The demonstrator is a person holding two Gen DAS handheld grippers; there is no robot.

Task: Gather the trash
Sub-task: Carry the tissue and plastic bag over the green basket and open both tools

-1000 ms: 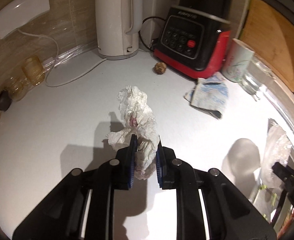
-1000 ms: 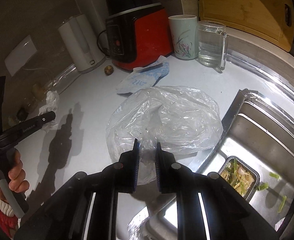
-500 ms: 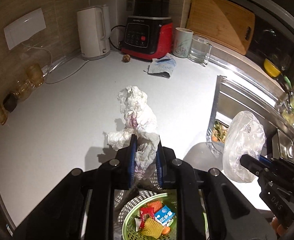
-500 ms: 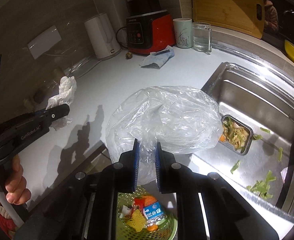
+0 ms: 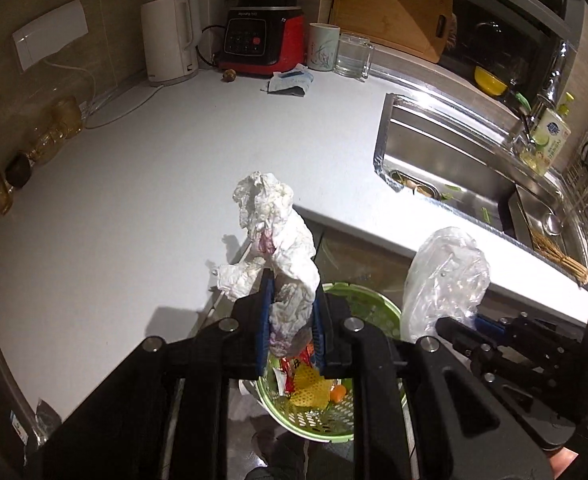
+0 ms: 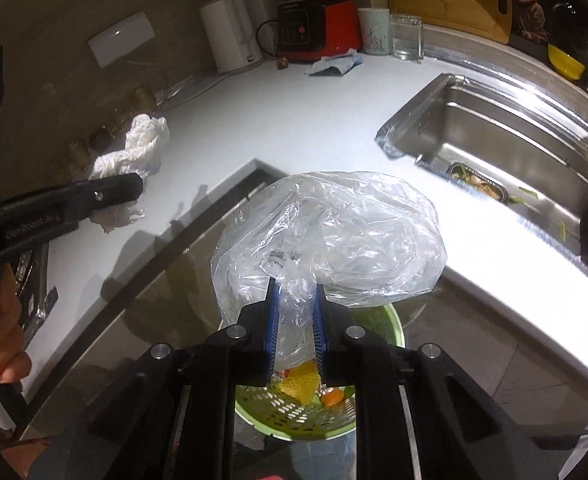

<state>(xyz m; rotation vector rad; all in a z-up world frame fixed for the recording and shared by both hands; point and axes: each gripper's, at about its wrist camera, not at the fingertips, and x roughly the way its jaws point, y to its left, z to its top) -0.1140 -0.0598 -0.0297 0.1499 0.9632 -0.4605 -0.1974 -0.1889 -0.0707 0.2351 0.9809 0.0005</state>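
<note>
My left gripper (image 5: pixel 289 300) is shut on a crumpled white paper towel (image 5: pixel 277 240) with pink stains, held in the air over a green perforated bin (image 5: pixel 358 408) on the floor below the counter edge. My right gripper (image 6: pixel 296 304) is shut on a clear plastic bag (image 6: pixel 334 236), held above the same green bin (image 6: pixel 294 412), which holds wrappers and scraps. The bag (image 5: pixel 446 276) and right gripper also show at the right of the left wrist view. The towel (image 6: pixel 133 152) and left gripper show at the left of the right wrist view.
The white countertop (image 5: pixel 153 168) carries a blue-white wrapper (image 5: pixel 291 80), a small brown nut (image 5: pixel 229 75), a white kettle (image 5: pixel 167 36), a red blender (image 5: pixel 263 40), a mug and a glass. The steel sink (image 5: pixel 446 160) holds a food tray. Glass jars line the left wall.
Both grippers have drawn back off the counter with their loads and now hang over the green bin, which has come further into view.
</note>
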